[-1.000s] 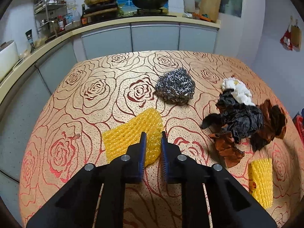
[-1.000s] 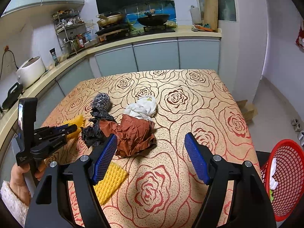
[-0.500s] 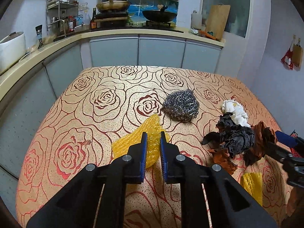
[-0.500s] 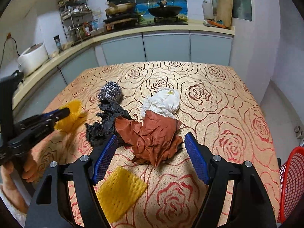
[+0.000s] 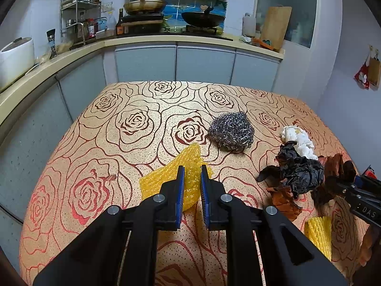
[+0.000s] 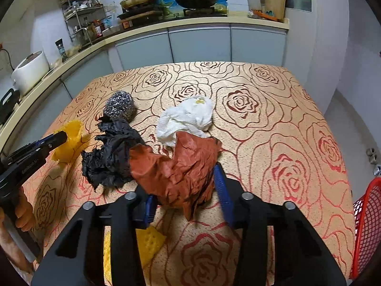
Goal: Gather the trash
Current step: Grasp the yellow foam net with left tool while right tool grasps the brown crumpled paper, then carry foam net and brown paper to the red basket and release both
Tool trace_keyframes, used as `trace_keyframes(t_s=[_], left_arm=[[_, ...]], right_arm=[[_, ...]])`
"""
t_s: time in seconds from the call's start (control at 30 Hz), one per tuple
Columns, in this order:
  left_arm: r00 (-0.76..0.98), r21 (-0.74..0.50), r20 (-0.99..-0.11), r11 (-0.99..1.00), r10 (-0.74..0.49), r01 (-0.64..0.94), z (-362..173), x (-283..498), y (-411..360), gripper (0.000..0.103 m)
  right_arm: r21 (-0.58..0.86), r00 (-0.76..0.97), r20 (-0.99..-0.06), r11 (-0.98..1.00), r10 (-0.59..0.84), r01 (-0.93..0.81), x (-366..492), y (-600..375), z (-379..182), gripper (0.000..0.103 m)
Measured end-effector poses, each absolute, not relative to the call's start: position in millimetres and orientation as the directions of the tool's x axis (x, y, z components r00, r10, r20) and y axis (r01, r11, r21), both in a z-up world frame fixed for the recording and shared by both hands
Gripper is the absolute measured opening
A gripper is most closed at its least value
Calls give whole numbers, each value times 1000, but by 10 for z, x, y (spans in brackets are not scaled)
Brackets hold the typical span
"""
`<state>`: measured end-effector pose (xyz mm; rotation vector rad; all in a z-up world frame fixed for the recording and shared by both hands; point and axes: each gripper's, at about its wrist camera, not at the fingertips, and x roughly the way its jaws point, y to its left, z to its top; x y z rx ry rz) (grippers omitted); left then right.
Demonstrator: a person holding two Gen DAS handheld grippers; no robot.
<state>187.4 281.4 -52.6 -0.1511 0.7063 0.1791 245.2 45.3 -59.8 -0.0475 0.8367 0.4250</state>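
Left gripper (image 5: 192, 178) pinches yellow mesh (image 5: 171, 181), tip pointing up-away.

Left gripper (image 5: 192, 178): jaws nearly closed, clamping yellow foam net (image 5: 176, 178) between blue pads, held low over table. Right gripper (image 6: 185, 195): jaws partly closed around crumpled brown paper (image 6: 176, 169), blue pads pressing both sides. Bare hand (image 6: 22, 214) holds left gripper handle.
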Motion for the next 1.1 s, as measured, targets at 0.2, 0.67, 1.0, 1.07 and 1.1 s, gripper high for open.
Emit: trace_keyframes(t_s=[0.2, 0.67, 1.0, 1.07, 1.1], left_arm=[[755, -73, -645, 975, 113, -208, -504, 1862, 2797, 12], [800, -66, -587, 978, 123, -199, -246, 1780, 2676, 12], [823, -15, -540, 976, 177, -219, 19, 1707, 2401, 12], [831, -12, -524, 974, 186, -225, 93, 1654, 2350, 12], [835, -13, -518, 974, 186, -226, 130, 1632, 2326, 12]], right_arm=[[135, 609, -712, 919, 350, -370, 2393, 305, -497, 33], [133, 677, -651, 929, 344, -344, 2232, 21, -176, 32], [145, 721, -595, 930, 356, -339, 2141, -113, 87, 32], [140, 732, -583, 931, 354, -338, 2114, -141, 134, 32], [141, 734, -578, 930, 355, -339, 2101, -155, 157, 32]])
